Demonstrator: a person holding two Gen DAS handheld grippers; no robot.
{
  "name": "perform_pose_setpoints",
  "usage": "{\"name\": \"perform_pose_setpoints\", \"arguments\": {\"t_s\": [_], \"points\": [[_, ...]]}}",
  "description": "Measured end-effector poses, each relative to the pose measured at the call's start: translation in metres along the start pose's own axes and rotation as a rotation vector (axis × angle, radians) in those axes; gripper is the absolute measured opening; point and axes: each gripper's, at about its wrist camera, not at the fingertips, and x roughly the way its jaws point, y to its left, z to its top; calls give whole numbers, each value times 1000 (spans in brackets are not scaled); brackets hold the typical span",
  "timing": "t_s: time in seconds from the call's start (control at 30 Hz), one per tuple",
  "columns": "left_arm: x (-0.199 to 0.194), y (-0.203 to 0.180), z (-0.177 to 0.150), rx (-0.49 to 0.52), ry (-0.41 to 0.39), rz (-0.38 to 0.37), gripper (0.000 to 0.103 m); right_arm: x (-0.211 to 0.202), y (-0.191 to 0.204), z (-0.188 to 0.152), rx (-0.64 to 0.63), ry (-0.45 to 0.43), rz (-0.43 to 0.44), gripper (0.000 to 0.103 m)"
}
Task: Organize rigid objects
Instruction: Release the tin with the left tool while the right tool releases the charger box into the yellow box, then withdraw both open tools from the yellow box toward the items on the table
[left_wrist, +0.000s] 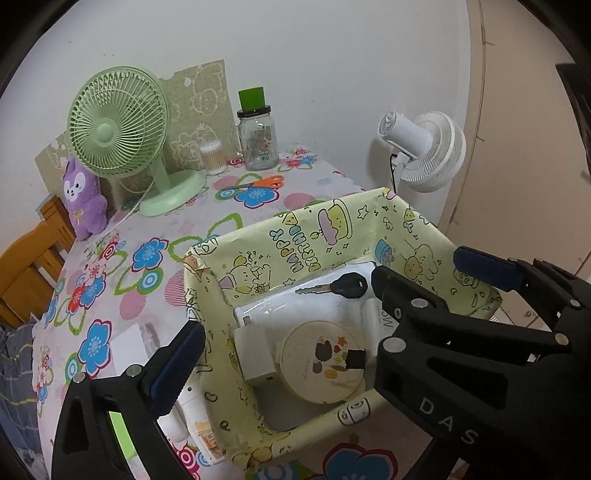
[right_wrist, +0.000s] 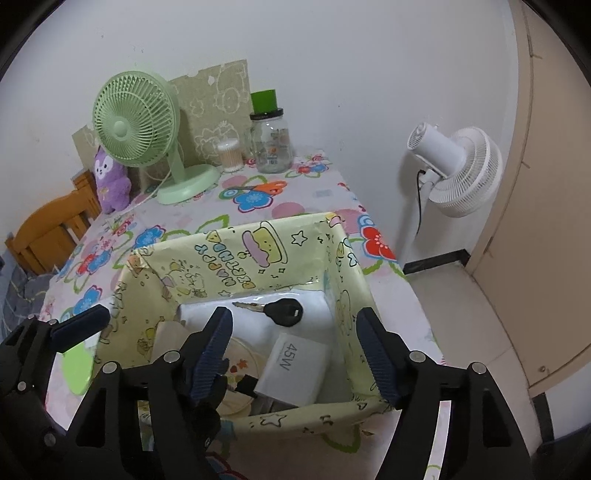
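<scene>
Left gripper (left_wrist: 325, 314) – we see its jaws spread wide, nothing held | right gripper (right_wrist: 295, 350) – released, fingers apart over the box (right_wrist: 258, 243) at frame centre | inside we spot the key (right_wrist: 280, 312), round tin (left_wrist: 321, 362), 45W charger (right_wrist: 295, 369) | green fan (left_wrist: 118, 122) upper left

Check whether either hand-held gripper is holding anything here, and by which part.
Nothing is held. The left hand-held gripper and right hand-held gripper both hang open over the box.

green fan (left_wrist: 116, 123), purple plush (left_wrist: 83, 199), glass jar (left_wrist: 258, 142)
</scene>
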Motion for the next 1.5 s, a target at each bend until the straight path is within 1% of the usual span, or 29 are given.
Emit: {"name": "perform_pose_setpoints", "arguments": {"t_s": [0.1,0.3,0.63,0.8,0.93,1.2,1.5], "points": [[-6,1,-1,1,-11,3,103,-6,2,0,-2,-11,-4,78],[-18,3,-4,-4,-30,2,103,-17,7,-1,-10,-31,-14,80],[-37,14,-7,-23,-61,15,103,-36,22,0,-37,-68,-10,80],[-47,26,-12,-42,-69,23,103,-42,36,1,-55,-72,1,80],[-56,36,-14,-48,-85,36,103,-51,48,0,-74,-95,-5,80],[-72,53,-20,-66,-106,50,103,-63,68,0,-91,-113,6,80],[-88,67,-28,-91,-130,60,103,-74,82,-3,-95,-126,21,80]]}}
